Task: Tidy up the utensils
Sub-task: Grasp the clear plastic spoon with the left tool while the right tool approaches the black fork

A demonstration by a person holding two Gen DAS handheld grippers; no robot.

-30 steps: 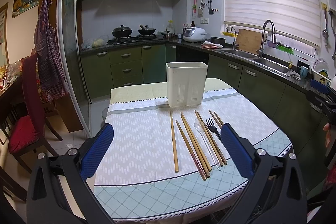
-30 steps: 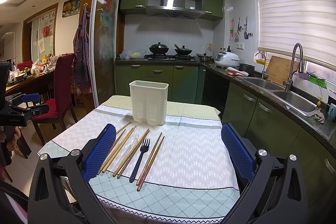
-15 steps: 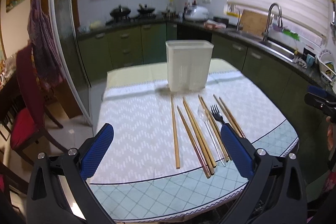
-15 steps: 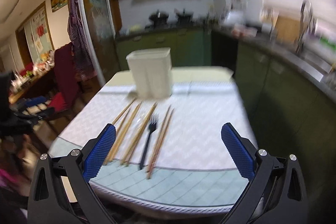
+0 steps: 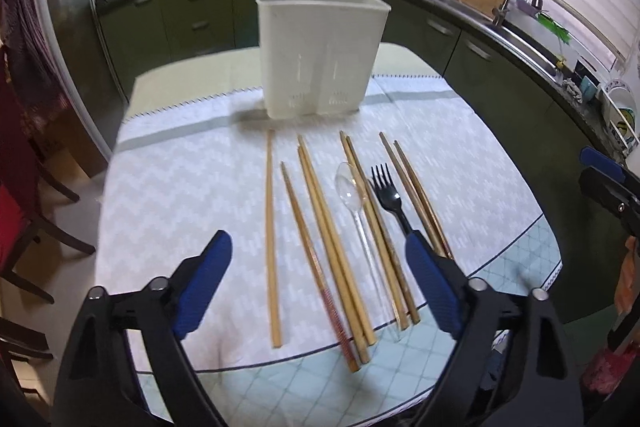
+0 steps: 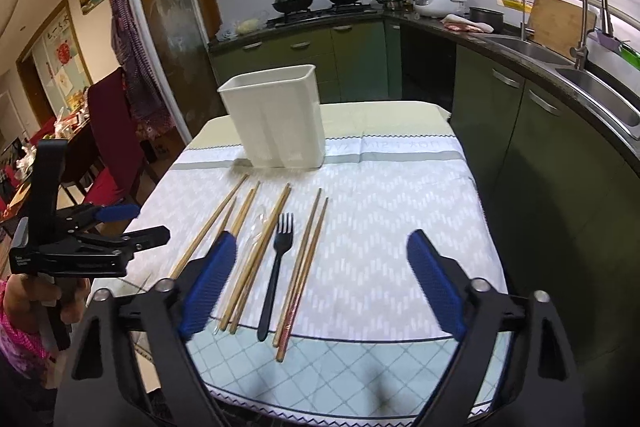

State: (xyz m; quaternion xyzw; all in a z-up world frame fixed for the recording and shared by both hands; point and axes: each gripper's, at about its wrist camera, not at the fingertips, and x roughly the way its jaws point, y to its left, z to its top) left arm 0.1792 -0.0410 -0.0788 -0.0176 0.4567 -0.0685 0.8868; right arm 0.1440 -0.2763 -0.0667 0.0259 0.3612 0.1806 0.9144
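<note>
So both grippers are hanging over the near edge of the table (image 5: 520, 195) with nothing in them. The left gripper (image 5: 320, 283) and right gripper (image 6: 320, 283) are both spread wide, though their jaws have just been closing a bit, with no pad pressing on anything.

The white utensil holder (image 5: 322, 55) is standing upright at the far end, and everything else is lying in a row just in front of it: wooden chopsticks (image 5: 272, 235), a clear spoon (image 5: 352, 195) and a black fork (image 5: 386, 195).

What's worrying me: the chopsticks are lying packed side by side, some touching, so closing on one is probably going to drag its neighbour along or roll it off the near edge. The spoon is see-through and lying tight against a chopstick, easy to miss or pinch together.

The left wrist view is showing the spoon's bowl clearly and the holder's slotted front. The right wrist view is barely showing the spoon, but it's catching the left gripper's body and the hand (image 6: 48, 291) holding it, to the left of the holder.
</note>
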